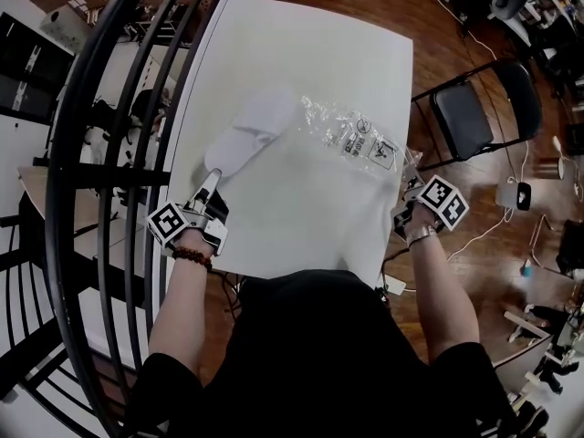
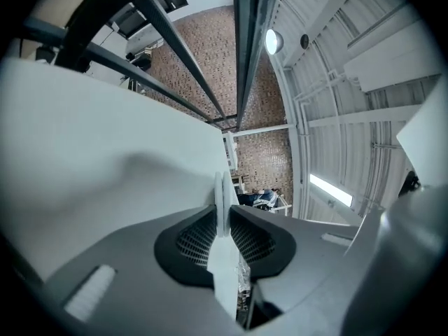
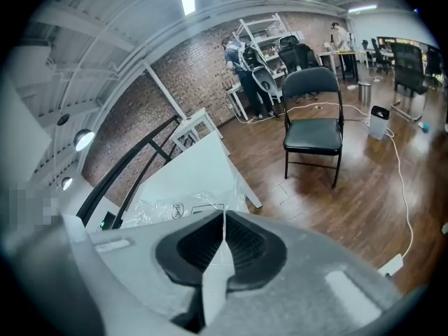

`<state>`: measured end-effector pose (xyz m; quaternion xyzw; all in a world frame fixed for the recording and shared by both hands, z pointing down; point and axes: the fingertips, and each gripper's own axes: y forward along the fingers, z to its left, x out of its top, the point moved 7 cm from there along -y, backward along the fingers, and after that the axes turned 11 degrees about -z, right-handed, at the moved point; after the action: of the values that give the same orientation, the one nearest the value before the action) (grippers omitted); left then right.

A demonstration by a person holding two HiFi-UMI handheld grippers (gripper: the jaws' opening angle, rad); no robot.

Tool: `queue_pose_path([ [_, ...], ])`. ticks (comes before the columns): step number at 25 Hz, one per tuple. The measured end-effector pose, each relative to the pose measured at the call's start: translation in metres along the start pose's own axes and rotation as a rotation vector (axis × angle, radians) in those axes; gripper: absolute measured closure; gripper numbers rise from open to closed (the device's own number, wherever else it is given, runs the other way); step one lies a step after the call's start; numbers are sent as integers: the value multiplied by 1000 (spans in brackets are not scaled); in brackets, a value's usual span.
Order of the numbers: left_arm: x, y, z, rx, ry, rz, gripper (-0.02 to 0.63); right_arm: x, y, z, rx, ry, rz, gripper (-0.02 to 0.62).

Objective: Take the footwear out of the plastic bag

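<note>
On a white table, the left gripper is clenched on the heel of a white slipper at centre left, its toe at the mouth of the clear plastic bag, whose right corner the right gripper pinches, likely anchoring it so the slipper slides free.

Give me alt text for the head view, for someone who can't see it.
Seen from above, a person's left gripper clamps the heel of a white slipper, and the right gripper pinches the edge of a clear plastic bag, both lying on a white table. The slipper's toe lies at the bag's left end.
</note>
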<state>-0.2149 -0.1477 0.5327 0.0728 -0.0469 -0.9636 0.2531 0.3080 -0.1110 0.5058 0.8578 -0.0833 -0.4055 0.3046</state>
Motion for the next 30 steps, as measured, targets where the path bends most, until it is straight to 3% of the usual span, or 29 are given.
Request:
queue_pose_path([
  [4, 2, -2, 4, 99, 184, 46, 518, -1, -3, 1, 9, -19, -5, 580],
  [7, 2, 4, -2, 147, 312, 81, 440, 1, -1, 5, 28, -52, 0, 529],
  [11, -2, -1, -4, 196, 414, 130, 386, 0, -7, 10, 45, -108, 9, 486],
  [19, -23, -1, 3, 253, 478, 183, 327, -1, -12, -1, 33, -205, 26, 423],
  [25, -28, -18, -3, 311, 518, 133, 308, -1, -19, -2, 58, -254, 22, 422],
  [30, -46, -33, -20, 311, 573, 96, 307, -2, -28, -5, 104, -302, 18, 419],
])
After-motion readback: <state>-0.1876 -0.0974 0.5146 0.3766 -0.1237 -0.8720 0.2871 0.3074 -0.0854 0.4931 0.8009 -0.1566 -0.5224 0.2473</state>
